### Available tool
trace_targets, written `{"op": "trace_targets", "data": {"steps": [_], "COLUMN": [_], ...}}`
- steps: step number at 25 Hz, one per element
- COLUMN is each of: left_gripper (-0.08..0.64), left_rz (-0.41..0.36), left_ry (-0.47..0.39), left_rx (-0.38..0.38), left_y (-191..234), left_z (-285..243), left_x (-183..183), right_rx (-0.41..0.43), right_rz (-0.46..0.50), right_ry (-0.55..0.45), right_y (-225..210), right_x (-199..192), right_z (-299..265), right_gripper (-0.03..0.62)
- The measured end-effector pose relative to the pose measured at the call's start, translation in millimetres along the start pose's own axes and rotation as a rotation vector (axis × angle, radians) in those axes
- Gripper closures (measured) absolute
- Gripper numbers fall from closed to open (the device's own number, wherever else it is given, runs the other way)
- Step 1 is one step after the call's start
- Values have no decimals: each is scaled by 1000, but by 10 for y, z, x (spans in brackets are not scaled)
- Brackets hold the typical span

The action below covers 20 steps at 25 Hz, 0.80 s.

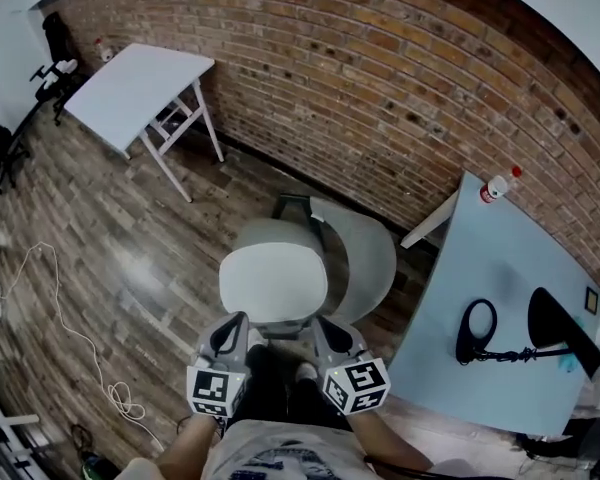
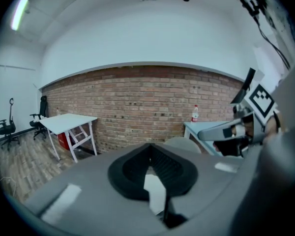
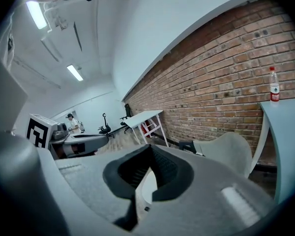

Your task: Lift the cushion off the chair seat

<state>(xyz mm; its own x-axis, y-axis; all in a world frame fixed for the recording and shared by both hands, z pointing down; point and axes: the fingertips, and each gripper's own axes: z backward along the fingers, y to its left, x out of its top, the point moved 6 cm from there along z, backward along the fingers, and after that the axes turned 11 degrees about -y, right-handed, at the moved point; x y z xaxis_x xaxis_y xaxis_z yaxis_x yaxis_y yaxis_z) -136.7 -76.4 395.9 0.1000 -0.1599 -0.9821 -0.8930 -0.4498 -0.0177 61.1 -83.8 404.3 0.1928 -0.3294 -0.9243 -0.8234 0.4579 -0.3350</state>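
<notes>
A pale grey cushion [image 1: 273, 280] lies flat on the seat of a light grey chair, whose curved backrest [image 1: 368, 253] stands behind it. My left gripper [image 1: 237, 322] and right gripper [image 1: 320, 326] are side by side at the cushion's near edge, both shut with nothing in them. In the left gripper view the dark jaws [image 2: 150, 156] meet, and a white sliver of cushion [image 2: 155, 191] shows below them. The right gripper view shows its jaws [image 3: 150, 154] closed too, over a strip of cushion [image 3: 146, 188], with the backrest [image 3: 228, 151] beyond.
A light blue table [image 1: 500, 288] stands close on the right, with a bottle [image 1: 495, 186] and a black desk lamp [image 1: 525, 333] on it. A white folding table [image 1: 145, 83] stands far left by the brick wall [image 1: 380, 88]. A white cable [image 1: 70, 338] lies on the wood floor.
</notes>
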Motion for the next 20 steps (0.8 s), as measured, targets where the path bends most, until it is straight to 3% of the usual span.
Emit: {"op": "trace_targets", "data": {"steps": [11,20], "left_gripper": [569,569], "left_rz": [28,8], "left_ry": [53,118], "left_rx": [-109,-161], "left_y": [1068,1501], "left_z": [-890,-1544], "left_x": [-481,-1205], "right_rx": [-176,-271], "right_rz": [-26,-38], "right_ry": [-21,2], "right_y": [-284,-707], "right_x": [-245,-803], "right_z": [-1091,-1670], "right_gripper": [594,594]}}
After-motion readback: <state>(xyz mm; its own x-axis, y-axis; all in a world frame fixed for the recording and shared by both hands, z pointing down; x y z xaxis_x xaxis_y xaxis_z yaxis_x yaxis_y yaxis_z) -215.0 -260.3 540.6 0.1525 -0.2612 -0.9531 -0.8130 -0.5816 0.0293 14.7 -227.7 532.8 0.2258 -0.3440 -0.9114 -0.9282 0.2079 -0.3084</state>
